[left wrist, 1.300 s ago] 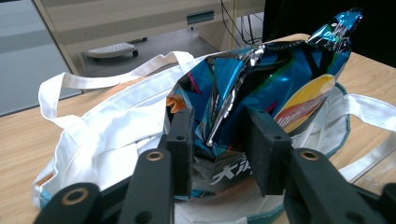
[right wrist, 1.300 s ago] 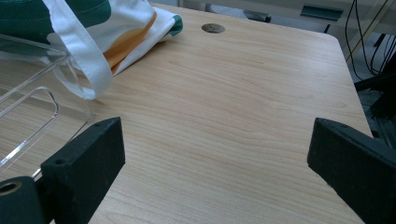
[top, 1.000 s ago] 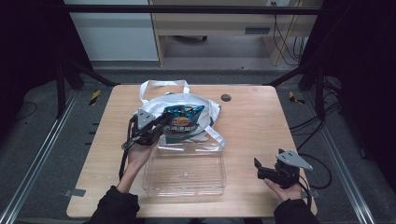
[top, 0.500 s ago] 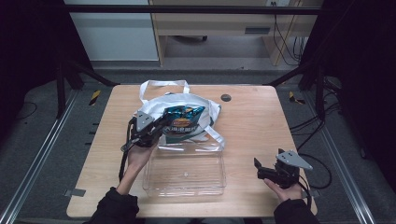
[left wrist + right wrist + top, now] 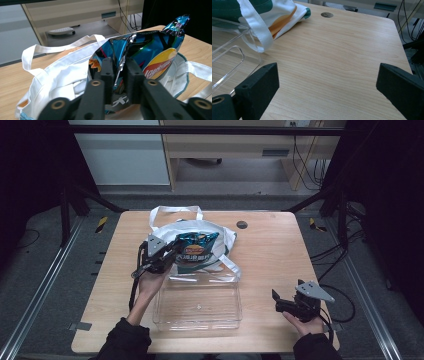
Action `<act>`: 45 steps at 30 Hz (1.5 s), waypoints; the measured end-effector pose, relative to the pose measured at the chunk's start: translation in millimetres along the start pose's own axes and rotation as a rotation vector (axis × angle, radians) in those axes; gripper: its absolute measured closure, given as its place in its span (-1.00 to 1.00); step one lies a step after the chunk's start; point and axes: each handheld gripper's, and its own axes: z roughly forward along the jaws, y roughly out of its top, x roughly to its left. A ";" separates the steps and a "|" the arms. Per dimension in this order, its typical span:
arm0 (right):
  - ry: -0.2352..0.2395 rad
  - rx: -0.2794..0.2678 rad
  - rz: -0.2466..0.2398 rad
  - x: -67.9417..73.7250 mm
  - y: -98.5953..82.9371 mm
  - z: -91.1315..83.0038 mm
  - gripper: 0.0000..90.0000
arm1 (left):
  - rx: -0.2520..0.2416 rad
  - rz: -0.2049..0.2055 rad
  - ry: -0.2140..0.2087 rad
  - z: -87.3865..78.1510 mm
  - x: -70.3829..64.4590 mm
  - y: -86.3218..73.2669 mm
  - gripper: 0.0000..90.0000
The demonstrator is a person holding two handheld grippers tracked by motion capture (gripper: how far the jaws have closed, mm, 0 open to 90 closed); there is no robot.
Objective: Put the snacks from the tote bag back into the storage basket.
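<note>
Chips are on the move: the left gripper has its jaws pinched tight on the crinkled foil, seen close in the left gripper view, and over the last second it has drawn back a touch toward the near edge, the bag coming with it out of the tote. The pack now hangs over the tote's mouth, mid-table toward the left, its near end just short of the tray that sits by the near edge. That looks like the extraction half done; the drop into the tray should follow. The right gripper hasn't budged, parked at the near right corner, jaws spread wide over bare table, holding nothing.
</note>
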 end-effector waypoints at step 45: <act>0.002 0.000 0.000 1.1 0.6 -0.6 -0.89 | -0.249 -0.081 -0.124 -61.7 -13.3 40.1 0.99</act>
